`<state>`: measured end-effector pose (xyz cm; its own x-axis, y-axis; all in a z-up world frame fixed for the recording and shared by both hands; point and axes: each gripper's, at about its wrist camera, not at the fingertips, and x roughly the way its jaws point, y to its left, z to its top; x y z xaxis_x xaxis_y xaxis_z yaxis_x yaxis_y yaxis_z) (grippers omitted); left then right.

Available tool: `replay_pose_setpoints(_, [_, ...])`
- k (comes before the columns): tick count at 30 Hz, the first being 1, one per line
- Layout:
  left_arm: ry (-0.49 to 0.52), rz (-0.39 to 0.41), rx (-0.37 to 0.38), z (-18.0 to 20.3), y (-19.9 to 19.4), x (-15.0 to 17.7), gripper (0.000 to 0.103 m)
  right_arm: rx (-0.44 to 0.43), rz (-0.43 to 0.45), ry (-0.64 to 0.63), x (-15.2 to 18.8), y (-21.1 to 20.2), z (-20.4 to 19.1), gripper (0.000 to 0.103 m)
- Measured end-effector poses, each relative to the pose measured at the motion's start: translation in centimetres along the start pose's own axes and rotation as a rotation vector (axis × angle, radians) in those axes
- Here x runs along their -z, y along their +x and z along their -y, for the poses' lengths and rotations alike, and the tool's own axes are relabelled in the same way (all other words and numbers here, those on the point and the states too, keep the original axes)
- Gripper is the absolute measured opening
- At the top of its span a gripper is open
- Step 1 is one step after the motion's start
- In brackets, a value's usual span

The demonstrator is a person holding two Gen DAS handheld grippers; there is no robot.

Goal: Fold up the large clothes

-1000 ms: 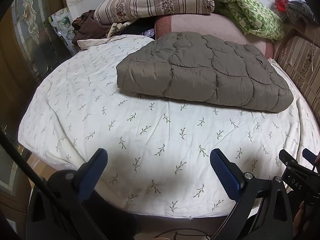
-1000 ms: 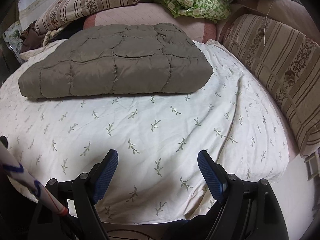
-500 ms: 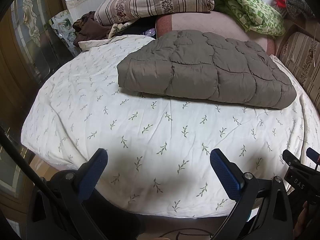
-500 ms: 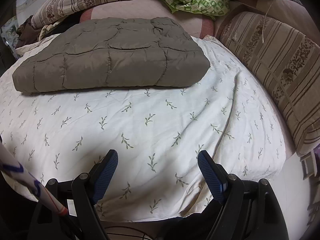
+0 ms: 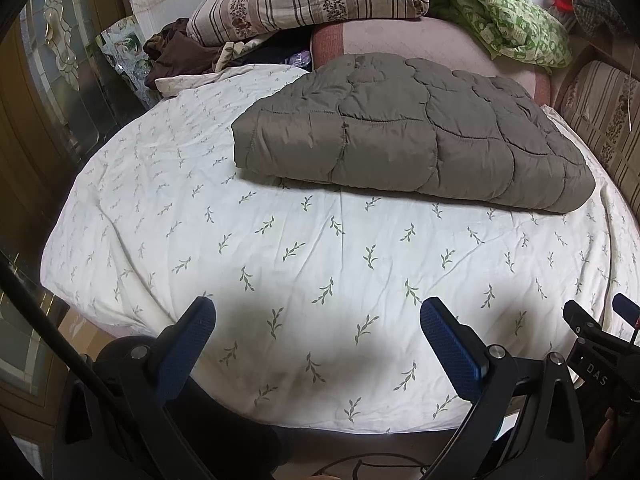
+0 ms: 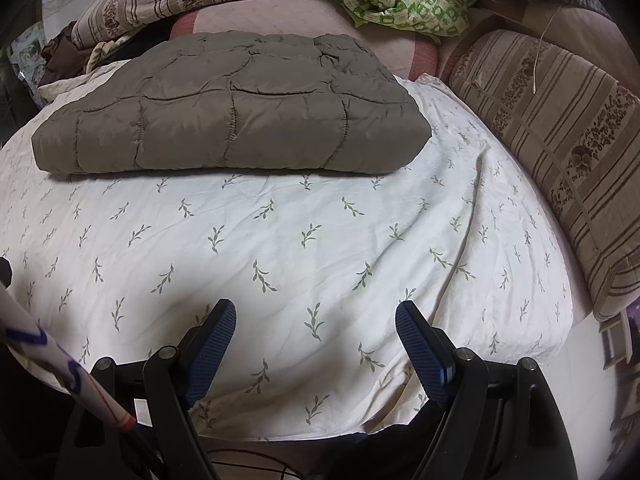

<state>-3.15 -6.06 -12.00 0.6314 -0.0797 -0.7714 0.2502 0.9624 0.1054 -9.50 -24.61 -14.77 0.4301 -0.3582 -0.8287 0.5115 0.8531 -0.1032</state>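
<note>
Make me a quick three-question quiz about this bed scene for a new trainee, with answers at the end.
1. True or false: the left gripper is shut on the quilted coat.
2. What lies directly under the coat? A) bare floor B) leaf-print sheet C) green blanket
3. Fill in: the coat lies ______ into a flat bundle, and the right gripper is not touching it.

Key: 1 false, both grippers are open and short of the coat. 2 B. 3 folded.
</note>
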Motion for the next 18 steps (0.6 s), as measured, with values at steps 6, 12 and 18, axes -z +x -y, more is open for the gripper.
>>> replay_pose_setpoints(6, [0.000,-0.023,0.004,0.1,0.5,0.1,0.102,-0.010,0.019,0.009,0.0,-0.3,0.2,0.085])
replay_pose_setpoints(12, [-0.008,-0.033,0.002,0.0,0.8,0.2,0.102,-0.020,0.040,0.021,-0.2,-0.6,0.4,0.086])
replay_pose_setpoints(18, [-0.013,-0.049,0.008,-0.2,1.3,0.2,0.102,-0.035,0.053,0.009,-0.2,-0.8,0.0,0.086])
